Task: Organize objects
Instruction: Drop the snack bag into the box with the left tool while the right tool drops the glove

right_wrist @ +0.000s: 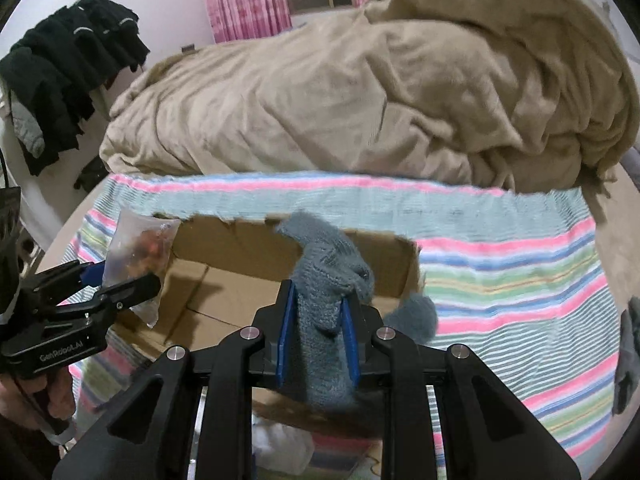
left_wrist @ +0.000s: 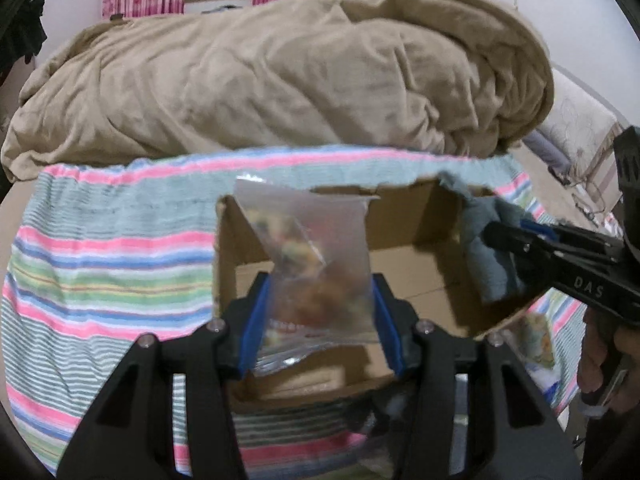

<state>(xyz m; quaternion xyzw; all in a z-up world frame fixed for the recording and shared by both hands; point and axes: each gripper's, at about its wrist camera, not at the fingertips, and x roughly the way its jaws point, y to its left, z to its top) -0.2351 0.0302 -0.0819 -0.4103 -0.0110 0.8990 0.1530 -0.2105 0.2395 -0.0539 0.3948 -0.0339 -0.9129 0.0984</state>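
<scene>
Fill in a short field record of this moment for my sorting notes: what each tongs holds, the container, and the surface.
left tongs: shut on clear plastic bag of mixed colourful bits, over the box
right tongs: shut on grey-blue knitted sock, over the box
container: open brown cardboard box, floor bare where visible
surface: pink, green and blue striped cloth
behind: crumpled tan blanket
</scene>
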